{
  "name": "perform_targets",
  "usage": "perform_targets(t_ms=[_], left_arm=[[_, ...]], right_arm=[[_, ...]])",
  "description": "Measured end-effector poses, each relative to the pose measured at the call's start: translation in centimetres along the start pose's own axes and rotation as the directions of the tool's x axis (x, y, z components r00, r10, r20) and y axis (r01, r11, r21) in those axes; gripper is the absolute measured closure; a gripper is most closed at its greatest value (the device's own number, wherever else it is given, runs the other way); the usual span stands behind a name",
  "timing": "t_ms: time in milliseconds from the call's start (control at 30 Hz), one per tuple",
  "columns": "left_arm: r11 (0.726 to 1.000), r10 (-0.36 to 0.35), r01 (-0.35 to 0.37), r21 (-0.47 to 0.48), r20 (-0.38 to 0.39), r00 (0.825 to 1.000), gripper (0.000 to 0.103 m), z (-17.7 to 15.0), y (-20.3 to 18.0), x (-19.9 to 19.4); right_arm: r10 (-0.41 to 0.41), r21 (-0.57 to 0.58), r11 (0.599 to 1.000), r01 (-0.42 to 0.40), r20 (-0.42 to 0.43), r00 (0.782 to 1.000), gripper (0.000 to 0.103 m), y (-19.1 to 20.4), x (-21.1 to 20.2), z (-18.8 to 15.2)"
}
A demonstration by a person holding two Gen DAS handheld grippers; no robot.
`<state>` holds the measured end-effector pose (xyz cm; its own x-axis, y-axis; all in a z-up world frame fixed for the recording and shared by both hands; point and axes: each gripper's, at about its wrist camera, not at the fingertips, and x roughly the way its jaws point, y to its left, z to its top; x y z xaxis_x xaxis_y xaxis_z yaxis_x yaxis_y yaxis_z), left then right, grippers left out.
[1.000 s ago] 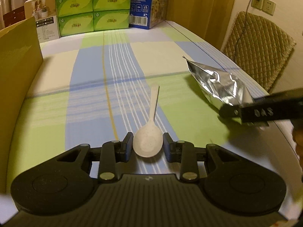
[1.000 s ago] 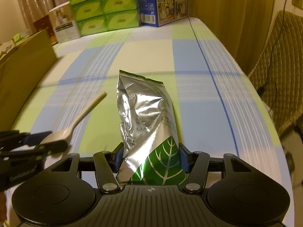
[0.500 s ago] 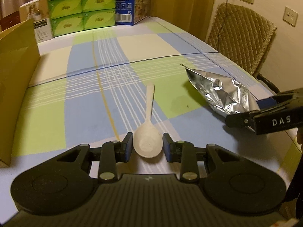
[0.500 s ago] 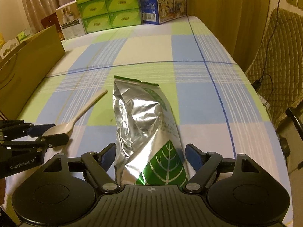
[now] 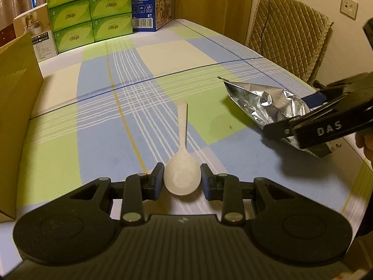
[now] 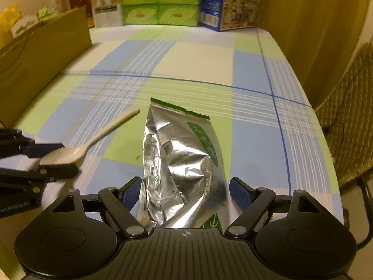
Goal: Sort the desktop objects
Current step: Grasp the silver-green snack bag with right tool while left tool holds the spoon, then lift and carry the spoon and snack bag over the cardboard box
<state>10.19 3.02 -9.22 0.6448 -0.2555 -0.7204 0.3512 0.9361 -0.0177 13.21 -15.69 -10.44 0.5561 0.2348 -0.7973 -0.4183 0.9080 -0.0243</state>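
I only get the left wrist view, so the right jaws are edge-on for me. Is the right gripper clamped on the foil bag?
Observer: No. The right gripper stands open. The foil bag is between its pads, with the right-hand pad clear of it.
Operator: Any print on the bag?
Observer: A green leaf pattern runs down its right side.
Operator: Anything behind the cardboard box?
Observer: Yes, something yellow sits beyond it, too blurred to name.
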Motion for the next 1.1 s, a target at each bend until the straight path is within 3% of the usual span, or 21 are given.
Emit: perform_targets(t_ms=[500,600,867,1100], left_arm=[[1.000,-0.004,0.004,0.009,0.003,1.000,0.074,0.2,0.0,0.2],[1.000,-0.008,0.008,-0.008,0.002,1.000,0.075,0.2,0.1,0.2],[0.999,-0.004,0.005,-0.042,0.006,1.000,0.075,0.1,0.1,0.1],[0.998,0.002,-0.002,-0.056,0.003,1.000,0.073,0.2,-0.1,0.1]], right_arm=[[0.027,0.020,0.999,-0.027,-0.008,1.000,0.030,-0.5,0.5,-0.4],[0.025,0.021,0.999,-0.025,-0.007,1.000,0.033,-0.5,0.4,-0.4],[0.011,0.026,1.000,-0.011,0.010,1.000,0.053,-0.5,-0.1,-0.4],[0.015,0.065,0.998,-0.016,0.017,1.000,0.056,-0.3,-0.9,-0.7]])
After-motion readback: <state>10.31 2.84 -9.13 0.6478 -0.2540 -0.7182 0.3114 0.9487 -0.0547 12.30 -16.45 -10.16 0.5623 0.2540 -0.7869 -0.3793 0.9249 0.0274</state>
